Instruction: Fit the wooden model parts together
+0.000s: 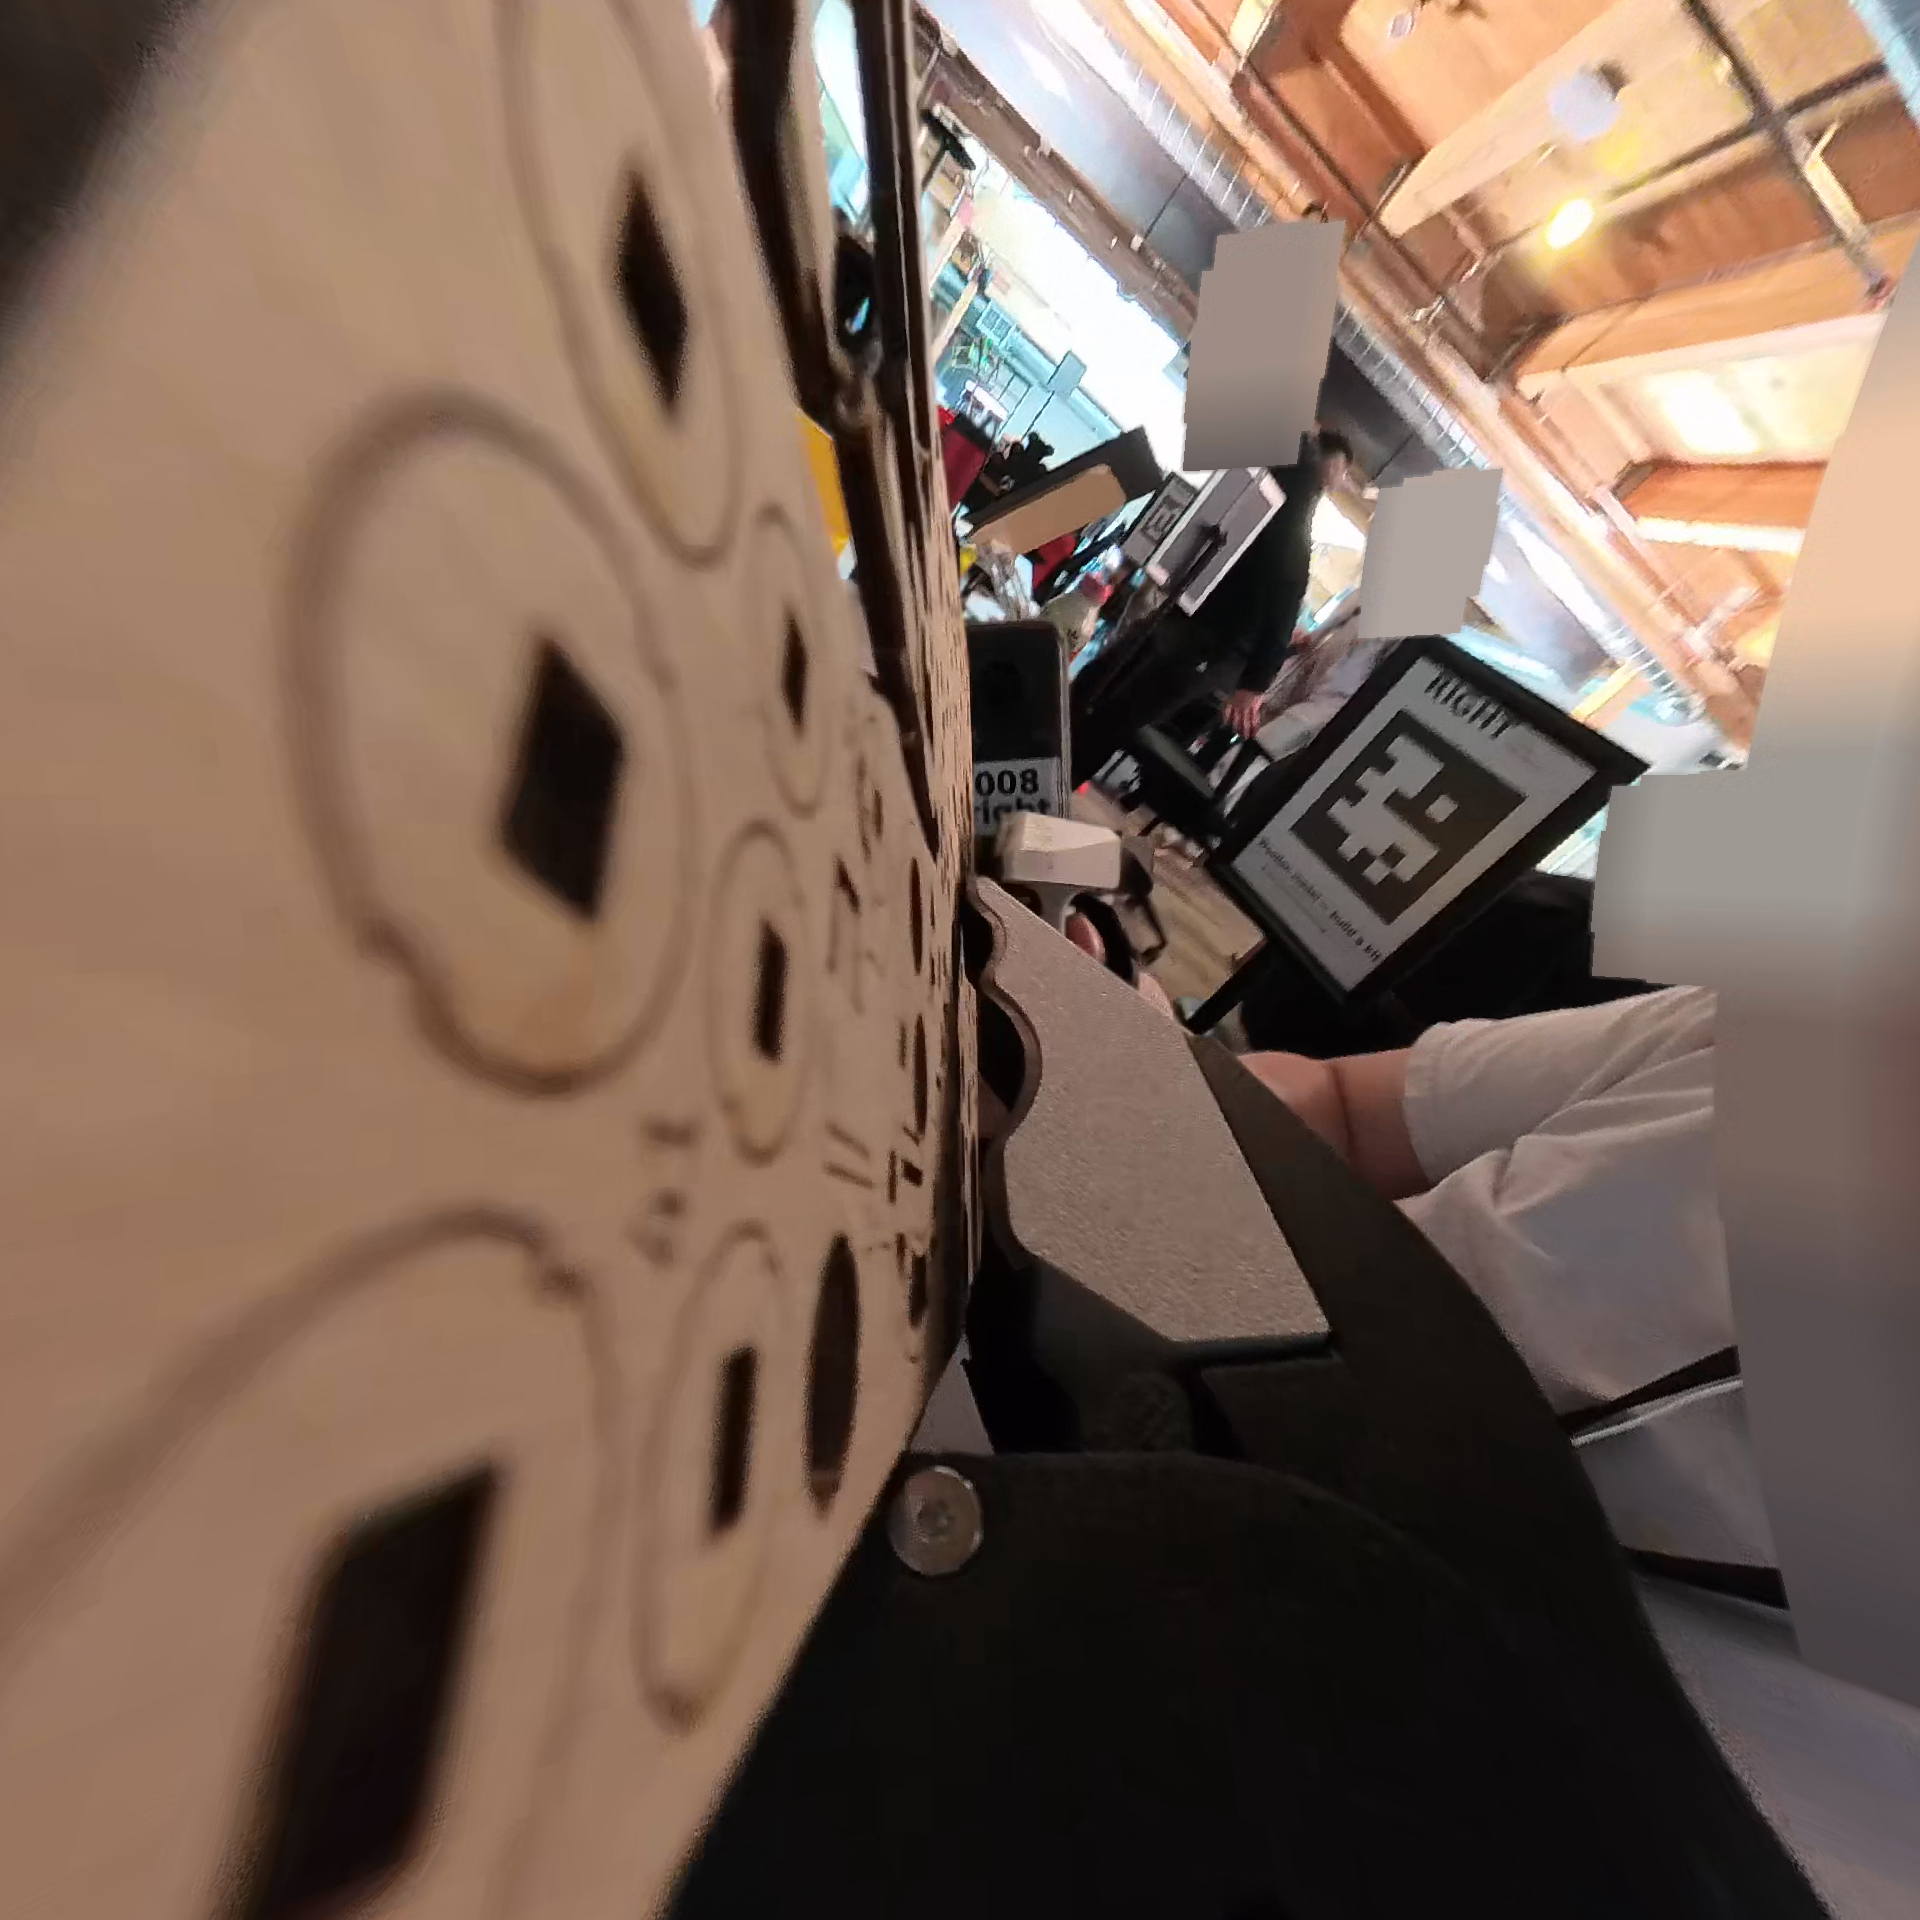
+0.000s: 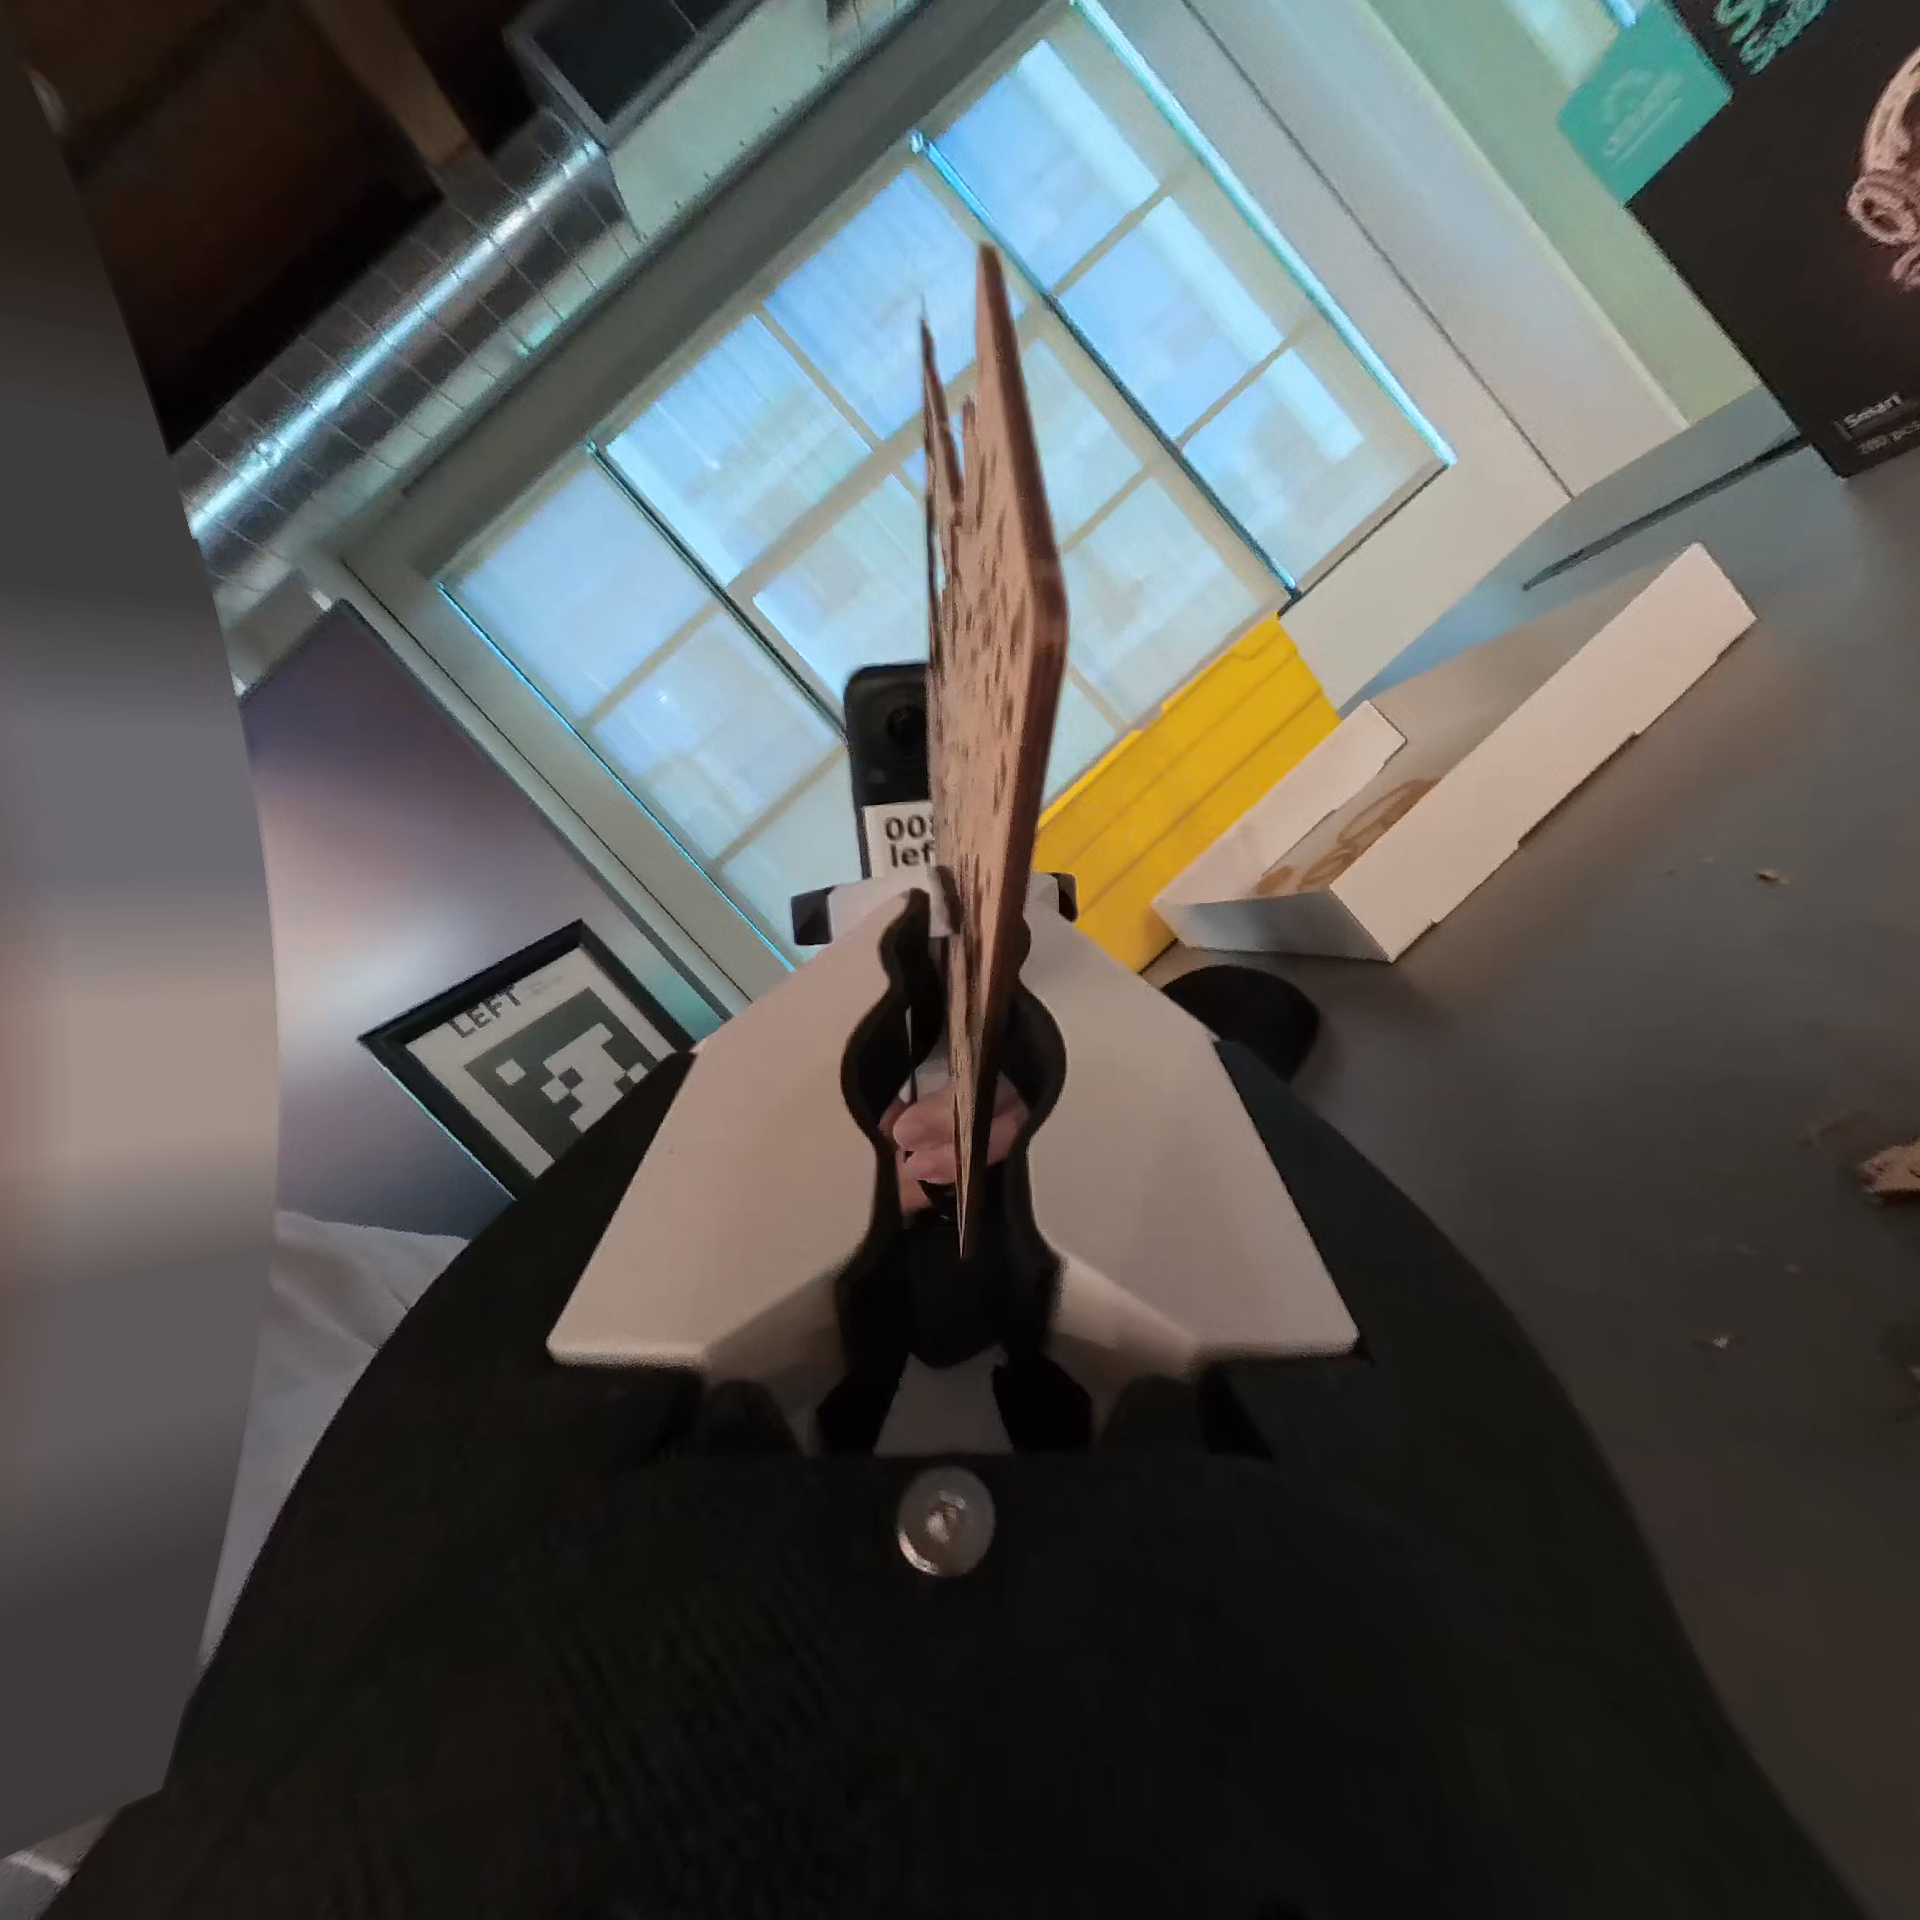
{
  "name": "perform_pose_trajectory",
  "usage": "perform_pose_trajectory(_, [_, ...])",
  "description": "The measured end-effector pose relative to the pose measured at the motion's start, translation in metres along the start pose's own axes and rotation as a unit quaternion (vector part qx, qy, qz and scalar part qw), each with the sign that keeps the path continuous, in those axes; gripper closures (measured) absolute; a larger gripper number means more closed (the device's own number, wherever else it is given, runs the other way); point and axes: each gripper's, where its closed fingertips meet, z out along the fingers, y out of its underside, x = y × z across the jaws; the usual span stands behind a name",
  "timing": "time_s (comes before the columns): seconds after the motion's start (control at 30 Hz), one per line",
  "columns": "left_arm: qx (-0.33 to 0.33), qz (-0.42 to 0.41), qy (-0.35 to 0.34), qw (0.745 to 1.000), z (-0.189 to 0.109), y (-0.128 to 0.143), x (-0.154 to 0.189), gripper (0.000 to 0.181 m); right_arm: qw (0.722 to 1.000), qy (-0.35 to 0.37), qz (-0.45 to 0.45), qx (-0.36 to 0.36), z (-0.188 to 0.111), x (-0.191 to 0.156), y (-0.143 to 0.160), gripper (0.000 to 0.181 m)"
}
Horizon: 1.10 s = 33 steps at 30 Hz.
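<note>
1. Plywood fills the left half of the left wrist view: a laser-cut wooden parts sheet (image 1: 436, 935) stands on edge very near the lens, blurred, with round and lobed pieces scored into it, each with a dark diamond or slot hole.
2. The left gripper (image 1: 971, 1049) shows only its right grey finger (image 1: 1132, 1143), whose scalloped edge lies against the sheet's face; the other finger is hidden behind the wood, so its claw appears pressed onto the sheet.
3. In the right wrist view the same sheet (image 2: 987, 748) is seen edge-on, rising tilted slightly to the right out of the gap between the two white fingers.
4. The right gripper (image 2: 951, 1049) is pinching the sheet's lower edge, its notched fingers closed around the thin board.
5. Beyond it, the left gripper's black camera (image 2: 883, 748) faces back, just behind the sheet.
6. A framed marker card (image 2: 530, 1060) stands at the left, on a dark grey table (image 2: 1558, 1143).
7. At the far right lie a white tray (image 2: 1455, 790) and a yellow block (image 2: 1184, 779), with a black box (image 2: 1818, 229) at the corner.
8. Small wood scraps (image 2: 1886, 1179) lie at the table's right edge.
</note>
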Motion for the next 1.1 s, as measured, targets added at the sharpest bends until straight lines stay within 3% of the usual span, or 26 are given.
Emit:
perform_pose_trajectory(0.13, [0.007, -0.010, -0.001, 1.000, -0.002, -0.002, -0.002, 0.181, 1.000, 0.007, 0.013, 0.022, -0.004, 0.004, -0.007, 0.180])
perform_pose_trajectory(0.53, [0.009, -0.010, -0.008, 1.000, -0.002, -0.002, -0.006, 0.181, 0.999, 0.030, -0.005, 0.019, -0.003, 0.009, -0.006, 0.176])
perform_pose_trajectory(0.87, [0.025, -0.014, 0.072, 0.997, -0.003, -0.008, 0.018, 0.181, 0.997, -0.051, -0.002, 0.049, -0.007, -0.020, -0.014, 0.177])
perform_pose_trajectory(1.1, [0.036, 0.007, 0.081, 0.996, -0.005, -0.011, 0.023, 0.181, 0.996, -0.023, -0.070, 0.048, -0.007, -0.023, -0.015, 0.173])
